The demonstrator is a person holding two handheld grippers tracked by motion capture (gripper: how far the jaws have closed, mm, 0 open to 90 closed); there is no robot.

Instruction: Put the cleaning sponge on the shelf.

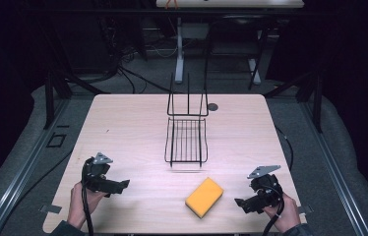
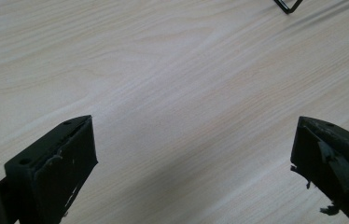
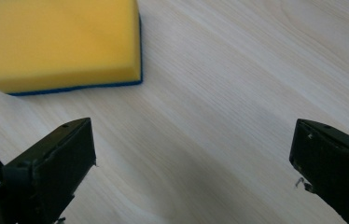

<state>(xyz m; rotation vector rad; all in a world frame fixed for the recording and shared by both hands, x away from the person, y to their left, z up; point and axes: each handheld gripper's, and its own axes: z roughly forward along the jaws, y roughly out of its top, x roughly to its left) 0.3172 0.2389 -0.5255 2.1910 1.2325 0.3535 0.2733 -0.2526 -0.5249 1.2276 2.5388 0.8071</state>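
Both hands rest low at the near edge of the desk [image 1: 123, 123], one at each front corner, each holding its tool roughly level with the jaws turned inward toward the middle. The left claw [image 1: 123, 186] sits at the near left, its jaws standing wide apart over bare wood with nothing between them, as the left gripper view shows [image 2: 193, 163]. The right claw [image 1: 239, 204] sits at the near right, jaws likewise spread wide and empty [image 3: 193, 163], aimed toward the sponge [image 1: 204, 197]. The sponge is a rectangular yellow block with a thin dark blue layer along its underside, lying flat on the desk and turned at an angle to the desk's edges; in the right gripper view it lies ahead of the jaws and toward their left side [image 3: 60, 42], near but not touching. A black wire rack [image 1: 187, 132] stands at the middle of the desk, beyond the sponge and apart from it. Open wood lies between the two claws and around the sponge on all sides, and the sponge sits close to the near edge.
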